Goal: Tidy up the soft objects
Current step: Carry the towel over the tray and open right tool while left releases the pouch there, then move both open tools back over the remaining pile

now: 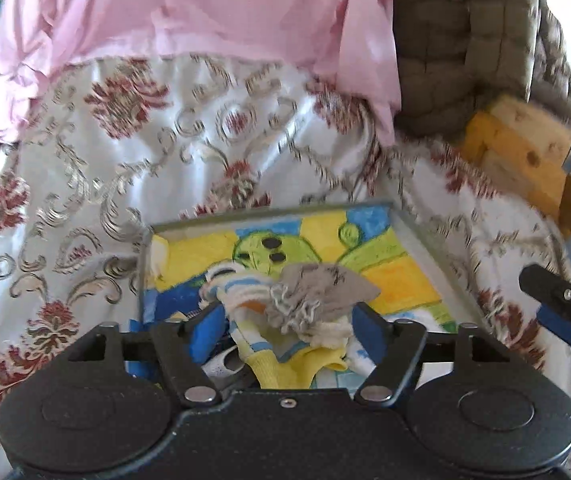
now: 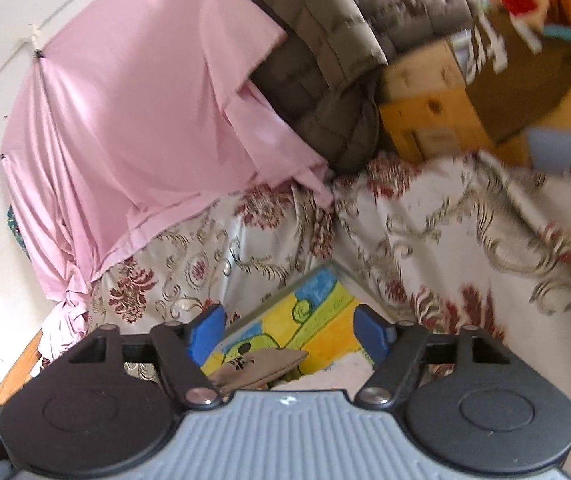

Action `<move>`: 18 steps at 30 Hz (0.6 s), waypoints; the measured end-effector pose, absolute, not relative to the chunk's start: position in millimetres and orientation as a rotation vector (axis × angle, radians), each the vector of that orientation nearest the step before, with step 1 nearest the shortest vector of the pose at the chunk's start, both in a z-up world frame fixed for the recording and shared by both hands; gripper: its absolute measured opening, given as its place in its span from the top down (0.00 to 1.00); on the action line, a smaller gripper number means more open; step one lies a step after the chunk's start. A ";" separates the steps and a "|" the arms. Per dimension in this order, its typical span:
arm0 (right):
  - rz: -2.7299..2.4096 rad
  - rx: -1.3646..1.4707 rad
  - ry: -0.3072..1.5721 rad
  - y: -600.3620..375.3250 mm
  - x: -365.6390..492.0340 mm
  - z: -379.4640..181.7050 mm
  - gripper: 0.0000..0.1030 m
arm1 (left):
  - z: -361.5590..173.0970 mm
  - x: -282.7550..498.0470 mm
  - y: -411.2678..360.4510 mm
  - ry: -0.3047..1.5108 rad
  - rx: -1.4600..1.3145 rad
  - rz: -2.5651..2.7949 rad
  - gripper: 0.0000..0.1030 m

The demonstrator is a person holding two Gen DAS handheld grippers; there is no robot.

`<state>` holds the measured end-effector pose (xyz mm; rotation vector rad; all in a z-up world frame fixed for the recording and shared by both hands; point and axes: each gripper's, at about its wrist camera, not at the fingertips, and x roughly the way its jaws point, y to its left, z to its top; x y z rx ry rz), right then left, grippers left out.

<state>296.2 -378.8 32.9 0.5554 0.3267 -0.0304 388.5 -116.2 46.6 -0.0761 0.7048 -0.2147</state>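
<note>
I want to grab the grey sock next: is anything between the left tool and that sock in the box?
Nothing visible blocks it. The grey ruffled sock lies on top of the pile in the colourful box, directly ahead of the open left tool.

The socks (image 1: 285, 312) between the left jaws lie partly hidden behind the left gripper (image 1: 285, 320) body.
</note>
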 end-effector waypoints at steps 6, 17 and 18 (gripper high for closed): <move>-0.032 0.452 0.253 -365.3 252.4 57.4 0.11 | 78.7 336.4 -94.4 0.559 -0.149 -0.210 0.14; -0.007 0.254 0.089 -308.8 166.0 82.8 0.00 | 104.7 232.0 -57.1 0.368 -0.191 -0.205 0.01; -0.008 0.238 0.082 -303.3 158.4 82.7 0.00 | 104.9 222.1 -53.8 0.354 -0.189 -0.205 0.01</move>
